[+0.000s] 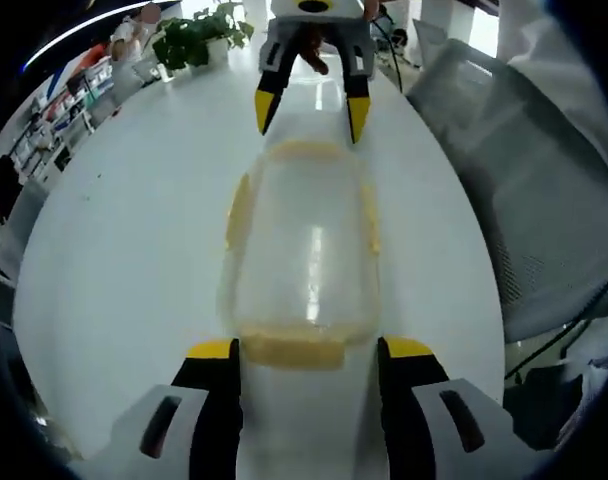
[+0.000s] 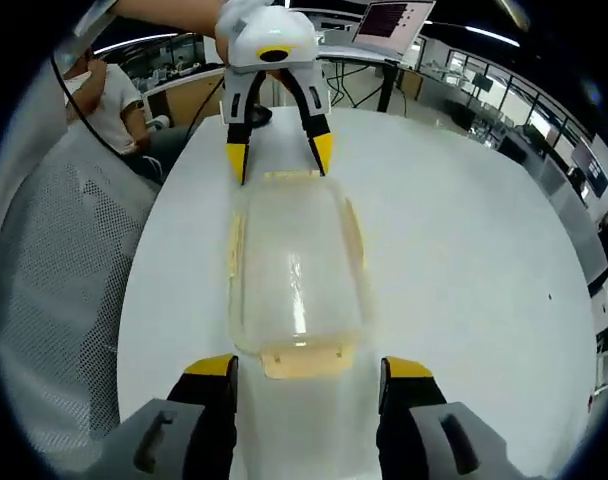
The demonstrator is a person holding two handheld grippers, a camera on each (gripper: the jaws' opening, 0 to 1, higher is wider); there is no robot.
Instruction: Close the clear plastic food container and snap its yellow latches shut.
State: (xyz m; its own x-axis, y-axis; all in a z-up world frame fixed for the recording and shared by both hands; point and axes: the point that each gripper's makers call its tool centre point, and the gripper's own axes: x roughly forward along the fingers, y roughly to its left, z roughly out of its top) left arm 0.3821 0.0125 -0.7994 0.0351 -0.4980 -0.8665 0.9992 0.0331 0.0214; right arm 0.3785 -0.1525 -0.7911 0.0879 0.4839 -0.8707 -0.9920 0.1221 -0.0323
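The clear plastic container lies lengthwise on the white table with its lid resting on top. Yellow latches run along its long sides and both ends. My left gripper is open, its jaws either side of the near end latch. My right gripper stands open at the far end. In the right gripper view the container is seen from the other end. There my right gripper straddles an end latch that lies flat outward, and the left gripper is open opposite.
A grey mesh chair stands close to the table edge, seen again as the chair. A potted plant sits at one end of the table. A laptop and a seated person lie beyond the other.
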